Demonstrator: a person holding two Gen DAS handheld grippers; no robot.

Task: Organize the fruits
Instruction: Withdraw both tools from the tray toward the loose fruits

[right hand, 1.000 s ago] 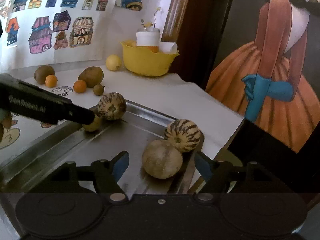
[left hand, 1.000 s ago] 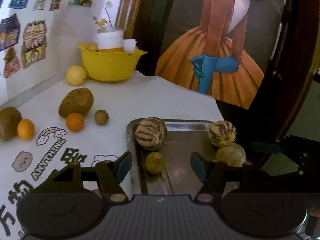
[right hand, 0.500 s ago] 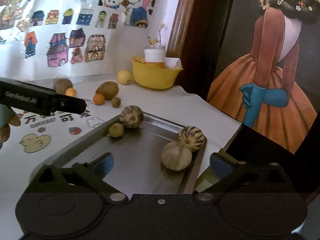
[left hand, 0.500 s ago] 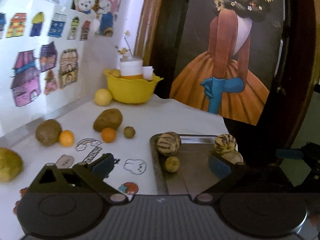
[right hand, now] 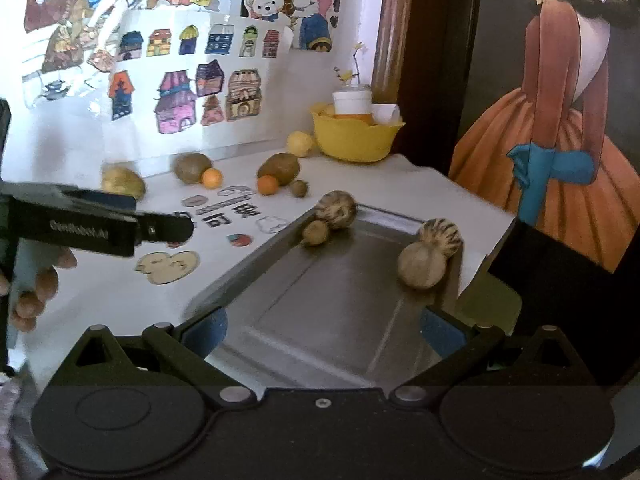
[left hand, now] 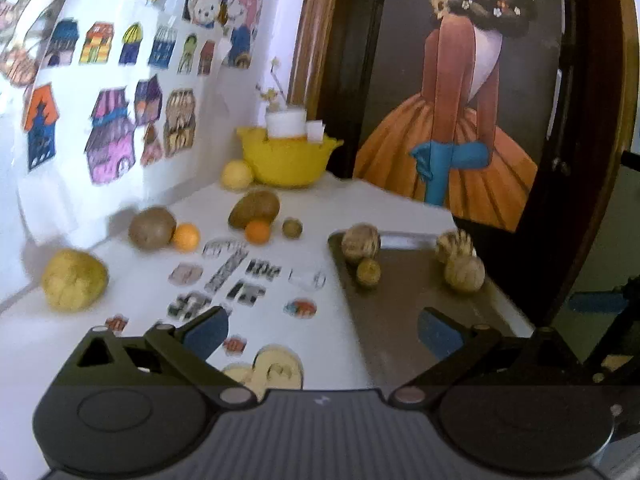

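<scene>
Metal tray (right hand: pixel 344 320) lower centre of right view holds four fruits: striped melon (right hand: pixel 338 209) touching small yellowish fruit (right hand: pixel 315 232) at far left corner; second striped melon (right hand: pixel 440 237) against pale round melon (right hand: pixel 421 266) at right rim. On white table, upper left: two oranges (left hand: pixel 258 231), brown kiwis (left hand: pixel 254 209), knobbly yellow citrus (left hand: pixel 75 280), lemon (left hand: pixel 237 174).

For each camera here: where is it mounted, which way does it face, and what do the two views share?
Left wrist: on the left gripper, facing the white table; own open jaws show.
Right wrist: on the right gripper, over the metal tray; own open jaws, the left gripper and a hand show.
Shared: tray, its four fruits, yellow bowl.
</scene>
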